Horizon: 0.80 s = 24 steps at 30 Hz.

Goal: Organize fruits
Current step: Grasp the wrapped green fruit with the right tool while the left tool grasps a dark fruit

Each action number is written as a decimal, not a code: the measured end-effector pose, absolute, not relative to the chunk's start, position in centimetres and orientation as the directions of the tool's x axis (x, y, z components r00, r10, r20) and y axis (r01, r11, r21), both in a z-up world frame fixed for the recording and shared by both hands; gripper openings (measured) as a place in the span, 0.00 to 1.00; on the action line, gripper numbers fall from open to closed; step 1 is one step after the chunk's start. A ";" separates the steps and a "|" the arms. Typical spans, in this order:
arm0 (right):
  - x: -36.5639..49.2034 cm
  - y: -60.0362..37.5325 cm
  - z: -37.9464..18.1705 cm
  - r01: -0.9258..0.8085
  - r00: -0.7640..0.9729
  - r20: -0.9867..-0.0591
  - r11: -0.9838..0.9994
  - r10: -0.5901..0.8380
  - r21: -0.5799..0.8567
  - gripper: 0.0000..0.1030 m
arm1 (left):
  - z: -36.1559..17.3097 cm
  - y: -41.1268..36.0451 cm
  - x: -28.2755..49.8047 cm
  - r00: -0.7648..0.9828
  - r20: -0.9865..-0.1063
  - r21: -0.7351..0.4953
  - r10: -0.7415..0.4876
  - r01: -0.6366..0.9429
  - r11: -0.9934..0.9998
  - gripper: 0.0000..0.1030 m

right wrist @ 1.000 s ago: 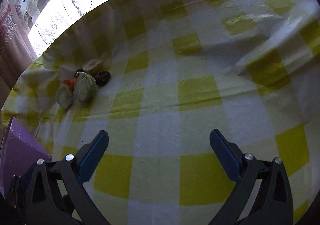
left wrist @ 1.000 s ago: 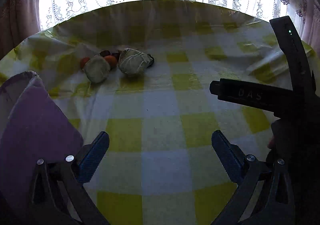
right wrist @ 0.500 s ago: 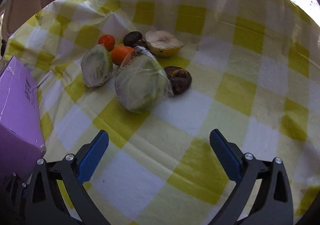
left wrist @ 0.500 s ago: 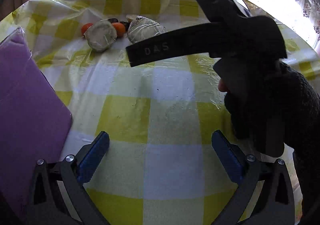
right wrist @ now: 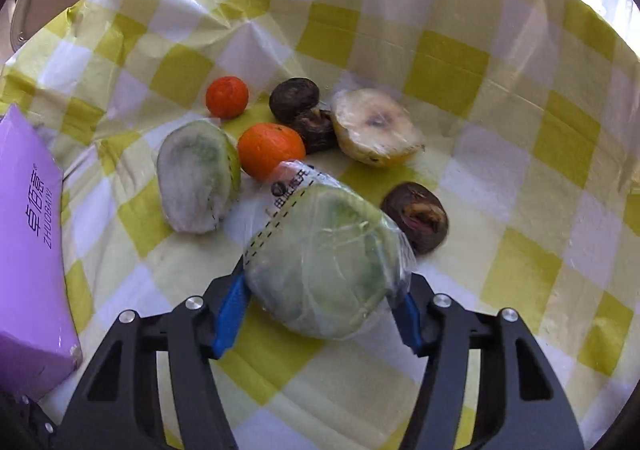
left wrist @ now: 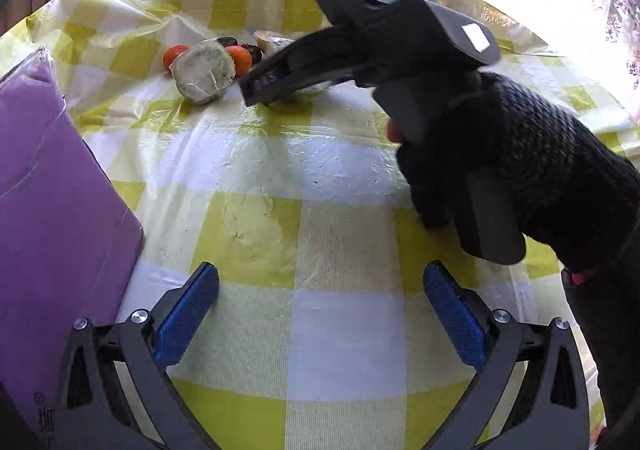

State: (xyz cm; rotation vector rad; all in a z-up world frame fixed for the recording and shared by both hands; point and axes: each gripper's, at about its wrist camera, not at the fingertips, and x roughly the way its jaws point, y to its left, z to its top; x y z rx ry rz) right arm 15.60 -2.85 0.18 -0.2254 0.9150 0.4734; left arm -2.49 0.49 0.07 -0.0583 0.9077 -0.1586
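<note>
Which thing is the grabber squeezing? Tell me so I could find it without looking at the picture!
Find the little heap of fruit on the yellow-and-white checked tablecloth, beside the purple box. The nearest piece, between the right gripper pads, is the wrapped green half. Only it wears plastic wrap with a printed label; its bare twin lies left.
</note>
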 end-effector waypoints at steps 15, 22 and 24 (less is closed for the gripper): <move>7.2 -21.5 0.2 -0.008 0.648 -0.734 0.966 0.202 0.259 0.59 | 0.2 -0.5 -2.1 0.583 -0.805 -0.059 -0.115 0.114 0.992 0.96; 7.0 -23.4 -0.1 0.025 0.661 -0.707 0.935 0.251 0.355 0.59 | 0.8 -2.0 5.5 0.595 -0.793 -0.128 -0.131 0.047 0.991 0.96; 6.8 -23.9 -0.2 0.036 0.669 -0.696 0.924 0.262 0.382 0.59 | 0.8 -2.0 9.1 0.603 -0.793 -0.122 -0.087 -0.016 0.992 0.96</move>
